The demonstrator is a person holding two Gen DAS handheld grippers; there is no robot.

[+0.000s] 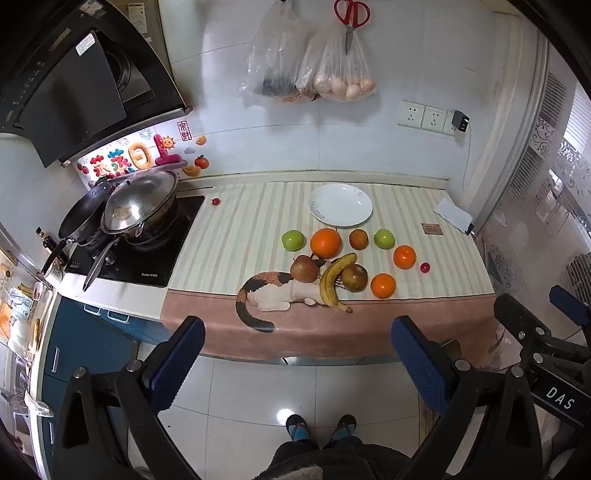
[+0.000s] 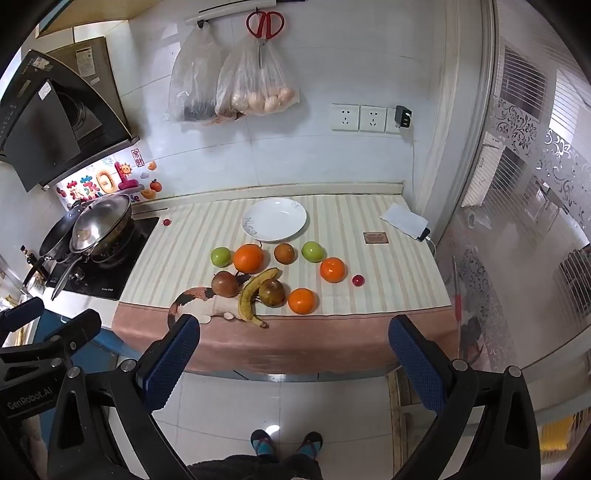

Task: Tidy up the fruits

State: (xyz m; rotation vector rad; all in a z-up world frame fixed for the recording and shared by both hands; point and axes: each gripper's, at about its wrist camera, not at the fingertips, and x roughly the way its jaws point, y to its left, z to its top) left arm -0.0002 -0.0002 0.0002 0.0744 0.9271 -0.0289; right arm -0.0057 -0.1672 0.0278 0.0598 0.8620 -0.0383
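Note:
Fruit lies on a striped cloth on the counter: a banana (image 1: 334, 280), three oranges, the largest (image 1: 325, 242) at the back, two green apples (image 1: 293, 240) (image 1: 384, 238), brownish fruits (image 1: 304, 268) and a small red fruit (image 1: 425, 267). An empty white plate (image 1: 340, 204) sits behind them. The same group shows in the right wrist view, with the banana (image 2: 252, 295) and plate (image 2: 274, 219). My left gripper (image 1: 297, 363) and right gripper (image 2: 293, 363) are both open and empty, held back over the floor in front of the counter.
A stove with a lidded wok (image 1: 142, 201) and pans stands at the left. A folded white paper (image 1: 453, 215) lies at the back right. Bags (image 1: 334, 70) and red scissors (image 1: 351, 18) hang on the wall. A glass door (image 2: 524, 221) is at the right.

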